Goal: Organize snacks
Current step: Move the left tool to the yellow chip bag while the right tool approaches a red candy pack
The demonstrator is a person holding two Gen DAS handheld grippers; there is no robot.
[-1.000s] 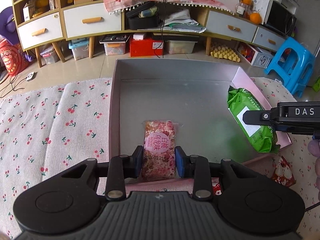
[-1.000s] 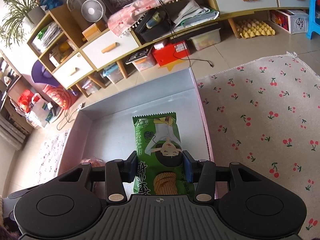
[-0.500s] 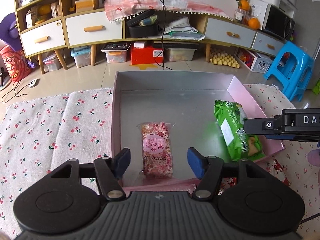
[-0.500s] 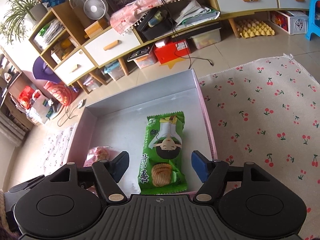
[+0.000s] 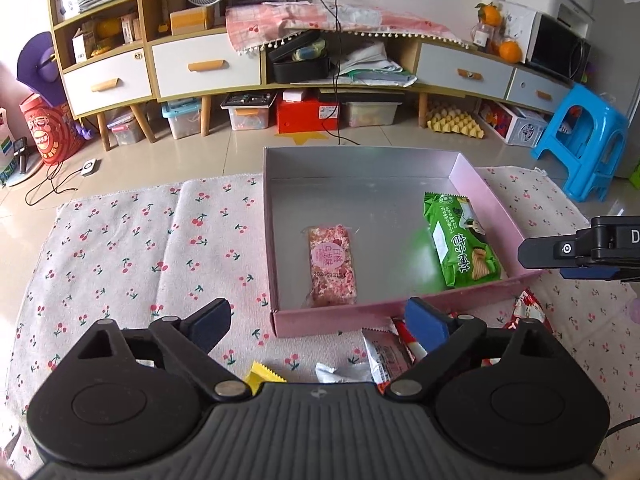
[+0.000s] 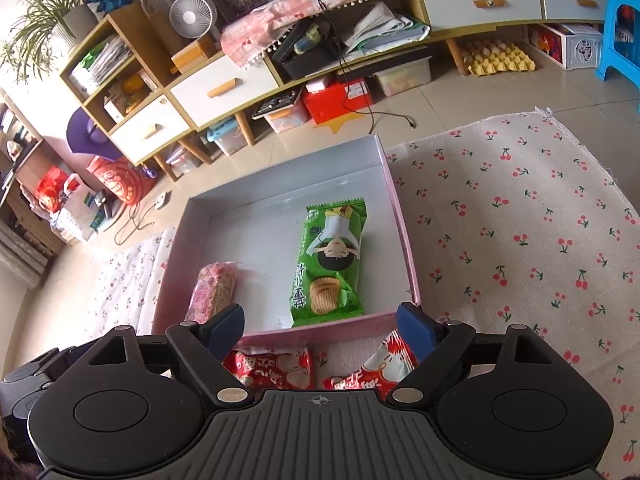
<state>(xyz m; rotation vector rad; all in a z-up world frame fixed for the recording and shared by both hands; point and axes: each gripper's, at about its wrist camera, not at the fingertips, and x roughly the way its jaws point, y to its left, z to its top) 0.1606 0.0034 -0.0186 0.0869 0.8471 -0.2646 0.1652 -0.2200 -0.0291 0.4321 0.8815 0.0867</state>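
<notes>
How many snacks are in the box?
2. The pink snack lies near the box's front left; the green snack lies along its right side. More packets sit outside on the cloth in front, partly hidden by the grippers.

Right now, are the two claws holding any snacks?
Left claw: open, empty, jaws just opened off the pink snack.
Right claw: open, empty, jaws just opened off the green snack.

A low wooden sideboard [image 5: 208, 68] with white drawers lines the wall above tiled floor [image 5: 192, 160].
</notes>
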